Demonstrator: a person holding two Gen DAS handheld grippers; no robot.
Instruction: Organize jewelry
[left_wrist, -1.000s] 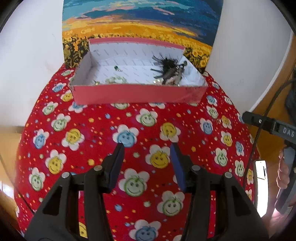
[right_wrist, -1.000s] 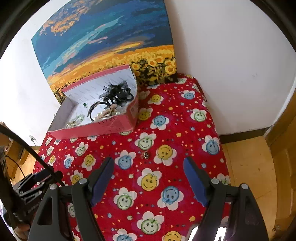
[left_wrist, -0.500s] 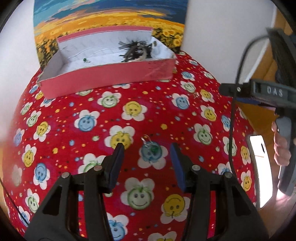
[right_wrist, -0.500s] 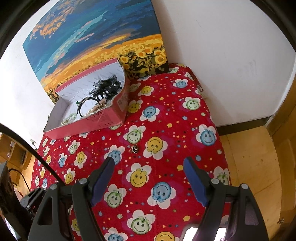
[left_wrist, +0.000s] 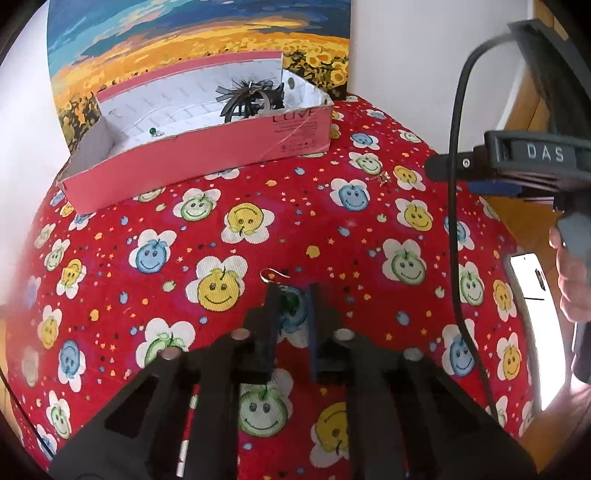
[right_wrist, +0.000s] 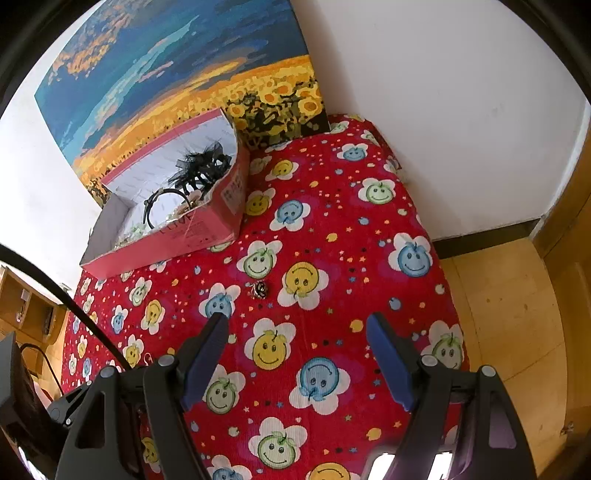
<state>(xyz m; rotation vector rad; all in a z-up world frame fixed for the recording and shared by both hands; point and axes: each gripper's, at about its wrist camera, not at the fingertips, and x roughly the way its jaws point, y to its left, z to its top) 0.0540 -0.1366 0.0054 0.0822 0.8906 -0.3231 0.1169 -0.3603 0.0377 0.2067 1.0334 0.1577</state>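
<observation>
The left gripper (left_wrist: 293, 301) is closing around a green-beaded earring with a silver hook (left_wrist: 286, 295) lying mid-cloth on the red smiley-flower tablecloth (left_wrist: 369, 258); whether the pads already pinch it I cannot tell. The right gripper (right_wrist: 295, 350) hangs released, jaws wide, above a small dark ring (right_wrist: 259, 289). The pink cardboard box (left_wrist: 207, 162) waits at the far edge, probably as the destination.
</observation>
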